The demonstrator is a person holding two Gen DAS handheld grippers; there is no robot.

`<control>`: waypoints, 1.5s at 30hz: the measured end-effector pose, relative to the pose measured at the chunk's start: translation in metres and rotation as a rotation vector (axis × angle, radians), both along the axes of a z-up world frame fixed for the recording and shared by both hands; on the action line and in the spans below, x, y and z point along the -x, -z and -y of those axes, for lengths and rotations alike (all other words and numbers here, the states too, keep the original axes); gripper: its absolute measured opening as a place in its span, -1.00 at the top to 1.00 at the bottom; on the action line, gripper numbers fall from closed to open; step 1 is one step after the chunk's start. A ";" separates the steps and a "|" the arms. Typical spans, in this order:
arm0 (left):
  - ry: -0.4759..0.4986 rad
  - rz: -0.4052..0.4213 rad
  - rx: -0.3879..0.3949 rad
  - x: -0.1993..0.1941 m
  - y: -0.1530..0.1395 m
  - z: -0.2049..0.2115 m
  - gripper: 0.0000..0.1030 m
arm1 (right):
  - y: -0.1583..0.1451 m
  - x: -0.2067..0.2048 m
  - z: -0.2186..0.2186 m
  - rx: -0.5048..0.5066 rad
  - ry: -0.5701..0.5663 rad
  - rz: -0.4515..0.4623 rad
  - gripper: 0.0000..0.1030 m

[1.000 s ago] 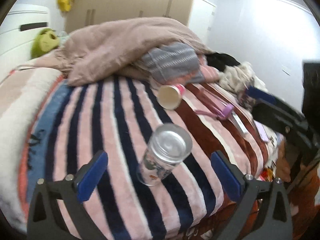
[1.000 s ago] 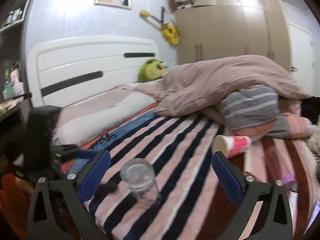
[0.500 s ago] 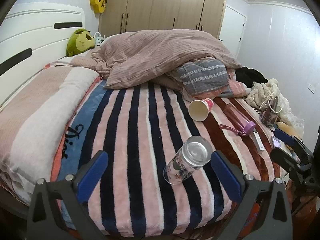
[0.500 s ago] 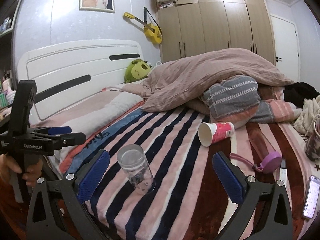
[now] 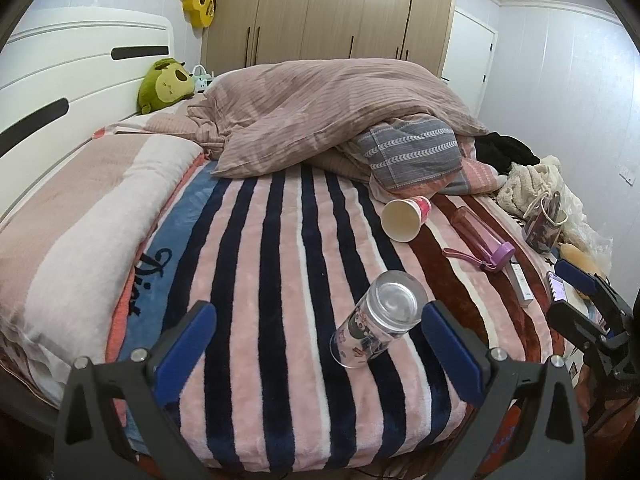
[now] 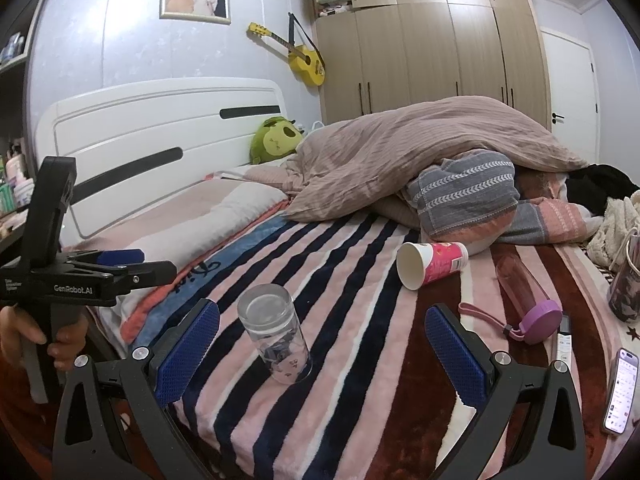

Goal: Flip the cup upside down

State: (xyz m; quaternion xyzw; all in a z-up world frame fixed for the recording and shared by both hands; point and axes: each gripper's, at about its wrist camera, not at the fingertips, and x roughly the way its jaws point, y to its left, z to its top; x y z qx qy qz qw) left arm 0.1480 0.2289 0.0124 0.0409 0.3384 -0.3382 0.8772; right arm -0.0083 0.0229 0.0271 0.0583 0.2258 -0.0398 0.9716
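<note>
Glass cup (image 6: 275, 338) stands base-up on the bed (image 6: 360, 380), between the wide-open right tongs (image 6: 322, 350); left tongs (image 5: 316, 350) open too.

Clear glossy glass cup (image 6: 276, 340); fuzzy plush striped blanket (image 6: 360, 380); matt paper cup (image 6: 430, 264).

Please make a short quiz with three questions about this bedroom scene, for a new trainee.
1. True or false: the glass cup stands on the striped blanket between the open pads of the right tool.
2. How does the paper cup lie? A) upright B) on its side C) inside the glass cup
3. Fill in: the left tool holds ____.

Key: 1 true; 2 B; 3 nothing
</note>
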 end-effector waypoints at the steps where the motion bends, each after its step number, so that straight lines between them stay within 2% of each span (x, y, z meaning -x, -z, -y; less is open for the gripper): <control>1: 0.000 0.000 0.000 0.000 0.000 0.000 -0.98 | 0.000 0.000 -0.001 0.000 -0.002 0.000 -1.00; 45: 0.003 0.008 -0.005 0.000 -0.002 -0.005 -0.98 | 0.003 -0.002 -0.006 -0.009 -0.019 -0.012 -1.00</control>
